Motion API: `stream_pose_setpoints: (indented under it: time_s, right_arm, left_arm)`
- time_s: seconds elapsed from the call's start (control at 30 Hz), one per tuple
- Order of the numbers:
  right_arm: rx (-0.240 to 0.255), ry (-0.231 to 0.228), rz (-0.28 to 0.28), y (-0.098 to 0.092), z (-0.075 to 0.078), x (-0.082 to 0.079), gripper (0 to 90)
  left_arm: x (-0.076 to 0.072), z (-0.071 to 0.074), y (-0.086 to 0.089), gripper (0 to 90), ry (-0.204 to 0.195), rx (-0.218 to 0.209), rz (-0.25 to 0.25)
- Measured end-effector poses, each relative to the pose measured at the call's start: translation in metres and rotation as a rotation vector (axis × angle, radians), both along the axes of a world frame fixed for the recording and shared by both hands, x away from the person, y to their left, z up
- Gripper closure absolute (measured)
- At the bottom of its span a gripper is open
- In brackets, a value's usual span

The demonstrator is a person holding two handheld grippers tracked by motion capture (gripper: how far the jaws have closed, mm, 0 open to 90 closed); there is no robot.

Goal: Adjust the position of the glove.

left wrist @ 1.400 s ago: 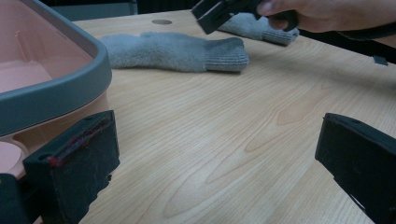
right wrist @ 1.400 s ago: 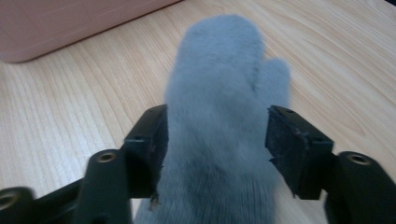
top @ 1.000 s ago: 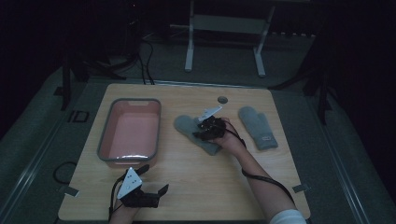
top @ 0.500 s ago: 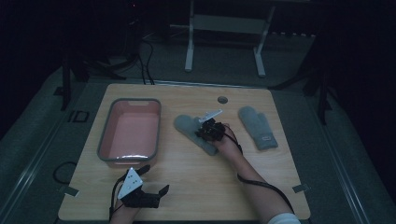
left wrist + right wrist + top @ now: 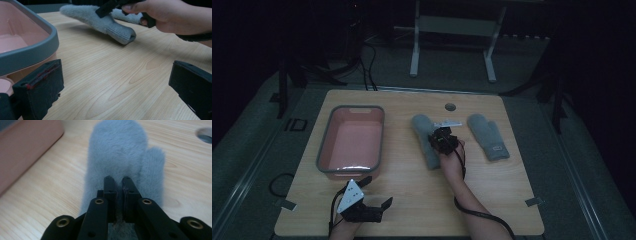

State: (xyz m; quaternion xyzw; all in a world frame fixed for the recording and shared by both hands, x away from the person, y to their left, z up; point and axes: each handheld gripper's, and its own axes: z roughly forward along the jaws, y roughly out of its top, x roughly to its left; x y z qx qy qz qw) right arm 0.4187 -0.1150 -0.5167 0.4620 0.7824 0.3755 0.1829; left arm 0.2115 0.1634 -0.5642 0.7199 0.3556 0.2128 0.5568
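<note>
Up top, high view has the right gripper (image 5: 443, 140) over the left grey mitten (image 5: 426, 140) mid-table, btwn the pink tub (image 5: 351, 143) and a 2nd mitten (image 5: 488, 136). Right gripper view adds what that can't: jaws pinched nearly together on a fold of fleece. They have just been closing. Left gripper (image 5: 371, 206) sits near the front edge; left gripper view shows its jaws wide, nothing btwn them.

Pink tub (image 5: 352, 142) w/ grey rim sits on wooden table (image 5: 412, 200), left part. 2nd grey mitten (image 5: 489, 136) lies well right of tub, flat, cuff toward near edge. Round hole (image 5: 450, 107) in table btw them, farther back.
</note>
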Motion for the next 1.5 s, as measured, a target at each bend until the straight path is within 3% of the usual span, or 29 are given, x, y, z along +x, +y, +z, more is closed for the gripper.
stream_pose_setpoints:
  time_s: [0.17, 0.33, 0.47, 0.67, 0.87, 0.97, 1.2, 1.23, 1.3, 1.4, 1.5]
  right_arm:
    - [-0.011, -0.04, -0.115, 0.001, 0.003, -0.011, 84.3]
    - [0.051, 0.004, -0.2, 0.0, -0.004, -0.015, 84.2]
    - [0.049, 0.033, -0.24, 0.002, -0.019, -0.012, 84.0]
    - [0.049, 0.069, -0.223, 0.003, -0.033, -0.007, 76.5]
    - [0.016, 0.044, -0.151, 0.003, -0.02, -0.009, 57.1]
    - [0.033, 0.032, -0.107, -0.003, -0.008, -0.01, 51.3]
    - [0.069, 0.002, -0.038, -0.023, 0.008, -0.012, 45.5]
    - [0.073, -0.003, -0.027, -0.036, 0.012, -0.011, 44.7]
    - [0.081, -0.007, -0.023, -0.044, 0.015, -0.01, 44.7]
    - [0.075, -0.02, -0.005, -0.061, 0.02, -0.007, 43.6]
    - [0.023, -0.046, -0.002, -0.078, 0.023, -0.003, 44.1]
  left_arm:
    - [0.0, 0.001, 0.0, 0.1, -0.004, -0.001, -0.003]
    - [-0.001, 0.001, 0.0, 0.1, -0.006, -0.001, -0.007]
    - [-0.001, 0.001, 0.0, 0.1, -0.008, -0.006, -0.006]
    - [-0.001, 0.001, 0.001, 0.1, -0.006, -0.003, -0.008]
    - [-0.001, 0.001, 0.0, 0.1, -0.006, -0.002, -0.009]
    - [-0.001, 0.001, 0.001, 0.1, -0.005, -0.001, -0.009]
    - [-0.001, 0.001, 0.0, 0.1, -0.007, -0.001, -0.013]
    - [-0.001, 0.001, 0.0, 0.1, -0.005, 0.004, -0.014]
    - [0.0, 0.0, -0.001, 0.1, -0.003, 0.004, -0.012]
    - [-0.001, 0.0, -0.001, 0.1, -0.004, 0.005, -0.013]
    - [-0.001, 0.0, -0.001, 0.1, -0.003, 0.003, -0.013]
